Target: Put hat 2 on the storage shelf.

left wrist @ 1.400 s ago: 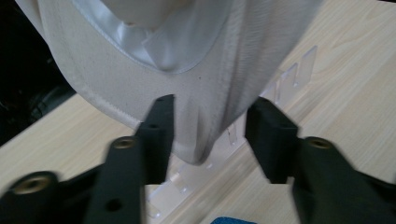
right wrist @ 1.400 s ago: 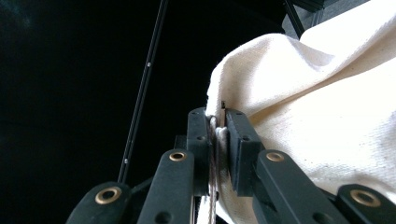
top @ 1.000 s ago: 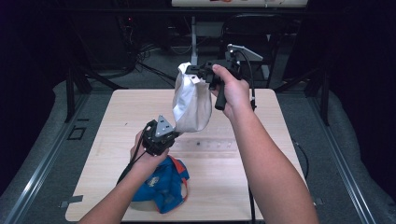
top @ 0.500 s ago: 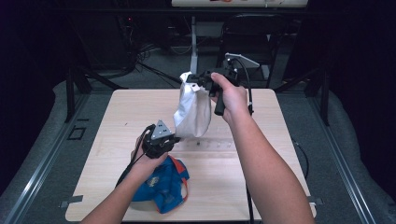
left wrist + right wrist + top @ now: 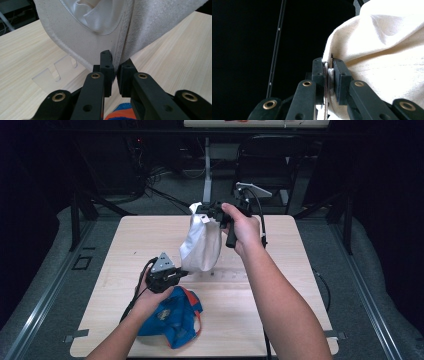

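While the white cloth bag (image 5: 201,245) hangs in the air above the tabletop (image 5: 125,245), each claw has hold of it at one end. Up top, the right claw (image 5: 206,212) is clamped tight on the bag's upper edge; in the right gripper view a bunched fold and a thin cord (image 5: 326,100) of the bag (image 5: 387,62) sit pinched between the two black jaws of that claw (image 5: 329,75), with the rest of the cloth swelling out to the right of them. Lower down, the left claw (image 5: 181,271) pinches the bottom corner; in the left gripper view the jaws of this claw (image 5: 115,72) stand nearly together, gripping a seam of the bag (image 5: 87,45), which rises straight above them and spreads to both sides.

It is an off-white, coarsely woven piece, stitched along its curved edges, with a ribbed inner fold showing near the top. Stretched between the two claws it slants, higher on the right-hand side. Just under the left hand (image 5: 152,297) a blue cloth with orange trim (image 5: 172,317) lies crumpled on the tabletop.
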A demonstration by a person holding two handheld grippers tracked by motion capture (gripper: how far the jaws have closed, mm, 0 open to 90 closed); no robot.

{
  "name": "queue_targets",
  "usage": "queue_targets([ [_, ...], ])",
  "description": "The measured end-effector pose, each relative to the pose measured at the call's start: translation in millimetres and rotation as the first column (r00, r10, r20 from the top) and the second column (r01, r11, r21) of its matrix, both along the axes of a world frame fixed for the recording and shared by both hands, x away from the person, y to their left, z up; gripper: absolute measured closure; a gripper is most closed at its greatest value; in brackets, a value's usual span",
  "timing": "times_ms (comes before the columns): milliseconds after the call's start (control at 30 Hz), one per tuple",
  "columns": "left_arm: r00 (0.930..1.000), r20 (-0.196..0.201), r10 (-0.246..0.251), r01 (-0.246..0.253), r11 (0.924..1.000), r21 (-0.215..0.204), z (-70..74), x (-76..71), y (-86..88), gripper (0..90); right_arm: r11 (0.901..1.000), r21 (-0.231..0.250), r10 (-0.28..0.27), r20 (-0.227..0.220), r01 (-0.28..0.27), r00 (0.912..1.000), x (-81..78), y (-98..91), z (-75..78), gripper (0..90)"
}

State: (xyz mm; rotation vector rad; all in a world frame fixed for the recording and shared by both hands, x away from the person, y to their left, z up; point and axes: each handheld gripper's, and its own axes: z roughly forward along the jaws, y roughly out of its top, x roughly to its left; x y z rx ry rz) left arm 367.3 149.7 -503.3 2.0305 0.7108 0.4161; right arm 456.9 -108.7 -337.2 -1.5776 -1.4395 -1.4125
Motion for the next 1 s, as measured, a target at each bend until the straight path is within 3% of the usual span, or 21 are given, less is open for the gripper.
queue_targets([
  [200, 1.0, -0.005, 0.002, -0.002, 1.0, 0.002, -4.3, 0.1, 3.7, 84.3, 0.9998, -0.007, 0.017, -0.005, -0.017, 0.9998, -1.7, 7.2, -1.8, 81.3],
  [333, 0.9991, -0.024, 0.034, -0.034, 0.9994, -0.004, -8.4, -1.9, 7.1, 84.6, 0.9995, -0.017, 0.025, -0.005, -0.025, 0.9997, -1.9, 10.0, -6.1, 81.3],
  [367, 0.9977, -0.032, 0.06, -0.061, 0.9977, -0.029, -12.9, -3.1, 8.9, 84.5, 0.9992, -0.023, 0.033, -0.013, -0.033, 0.9994, -1.9, 11.4, -10.1, 81.2],
  [500, 0.992, -0.062, 0.11, -0.114, 0.9915, -0.063, -16.8, -6.7, 11.6, 84.4, 0.9989, -0.028, 0.036, -0.021, -0.037, 0.9991, -2.0, 13.9, -17.7, 81.2],
  [533, 0.9891, -0.056, 0.136, -0.14, 0.9865, -0.084, -19.4, -7.7, 10.9, 84.3, 0.999, -0.026, 0.035, -0.021, -0.036, 0.9991, -2.1, 14.0, -19.3, 81.2],
  [600, 0.9874, -0.072, 0.141, -0.147, 0.9852, -0.088, -21.6, -8.7, 12.3, 84.2, 0.9986, -0.034, 0.041, -0.029, -0.042, 0.9987, -2.1, 14.0, -22.4, 81.2],
  [667, 0.9867, -0.085, 0.139, -0.145, 0.9868, -0.072, -22.2, -8.8, 12.2, 84.3, 0.9986, -0.035, 0.038, -0.03, -0.039, 0.9988, -2.2, 14.2, -23.8, 81.2],
  [767, 0.9854, -0.098, 0.139, -0.14, 0.9901, -0.003, -28.4, -8.4, 7.3, 84.4, 0.9955, -0.084, 0.043, -0.03, -0.045, 0.9986, -3.7, 14.9, -29.5, 81.1],
  [867, 0.9834, -0.113, 0.143, -0.142, 0.9898, 0.009, -30.8, -8.0, 6.7, 84.5, 0.9906, -0.127, 0.047, -0.033, -0.051, 0.9984, -5.7, 14.2, -34.9, 80.9],
  [1000, 0.9856, -0.093, 0.141, -0.14, 0.99, 0.023, -30.6, -9.0, 4.9, 84.5, 0.9912, -0.125, 0.042, -0.029, -0.045, 0.9987, -6.8, 8.6, -40.8, 79.6],
])
